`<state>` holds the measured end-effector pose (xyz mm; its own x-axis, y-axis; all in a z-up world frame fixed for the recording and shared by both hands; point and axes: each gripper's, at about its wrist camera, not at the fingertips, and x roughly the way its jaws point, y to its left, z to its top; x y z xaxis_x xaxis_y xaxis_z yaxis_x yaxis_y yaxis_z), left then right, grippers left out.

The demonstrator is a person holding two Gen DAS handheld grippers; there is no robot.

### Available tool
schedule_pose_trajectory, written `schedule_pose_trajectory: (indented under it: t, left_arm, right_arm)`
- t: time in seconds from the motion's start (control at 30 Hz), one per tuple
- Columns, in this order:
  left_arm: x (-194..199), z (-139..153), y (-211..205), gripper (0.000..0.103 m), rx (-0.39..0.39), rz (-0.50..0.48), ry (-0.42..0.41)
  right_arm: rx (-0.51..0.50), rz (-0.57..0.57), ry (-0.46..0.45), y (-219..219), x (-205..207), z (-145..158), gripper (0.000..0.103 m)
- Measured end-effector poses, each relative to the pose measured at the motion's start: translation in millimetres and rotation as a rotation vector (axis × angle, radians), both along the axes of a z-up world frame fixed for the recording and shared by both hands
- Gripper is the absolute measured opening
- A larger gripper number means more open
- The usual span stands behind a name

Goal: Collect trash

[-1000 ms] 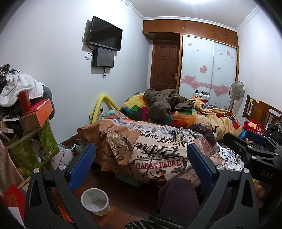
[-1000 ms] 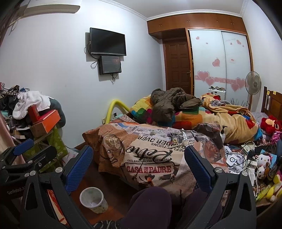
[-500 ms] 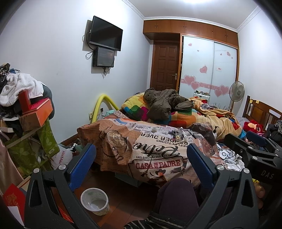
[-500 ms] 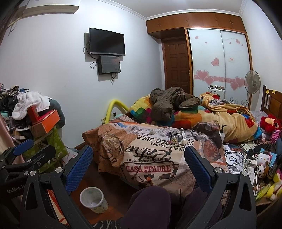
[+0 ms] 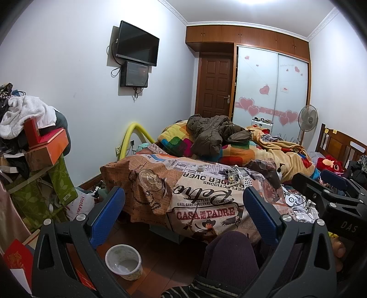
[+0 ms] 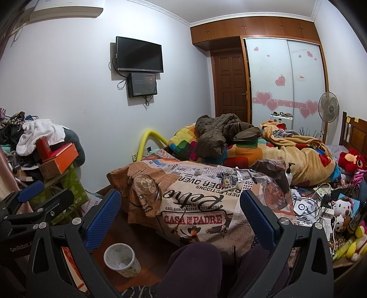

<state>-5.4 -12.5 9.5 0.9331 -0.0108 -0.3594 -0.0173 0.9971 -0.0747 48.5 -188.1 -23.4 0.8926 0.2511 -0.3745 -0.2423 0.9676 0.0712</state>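
Left wrist: bin [image 5: 123, 261] below tongs [image 5: 183, 215].

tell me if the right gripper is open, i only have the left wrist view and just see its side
Observer: Open. The right wrist view shows the right gripper with its blue pads wide apart and nothing between them.
Operator: anything further right that i can't see
Observer: A Hello Kitty plush sits at the far right, among other clutter.
Operator: and high up on the left
Observer: A white air conditioner is mounted on the wall near the ceiling.
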Motion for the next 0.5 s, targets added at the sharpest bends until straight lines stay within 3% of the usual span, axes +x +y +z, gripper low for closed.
schedule_pose_trajectory:
  t: [0.5]
  left_arm:
    - [0.2, 0.2, 0.3, 0.103, 0.000, -0.001, 0.001]
  right_arm:
    - [-0.002, 0.000, 0.001, 0.1, -0.1, 0.6, 0.103]
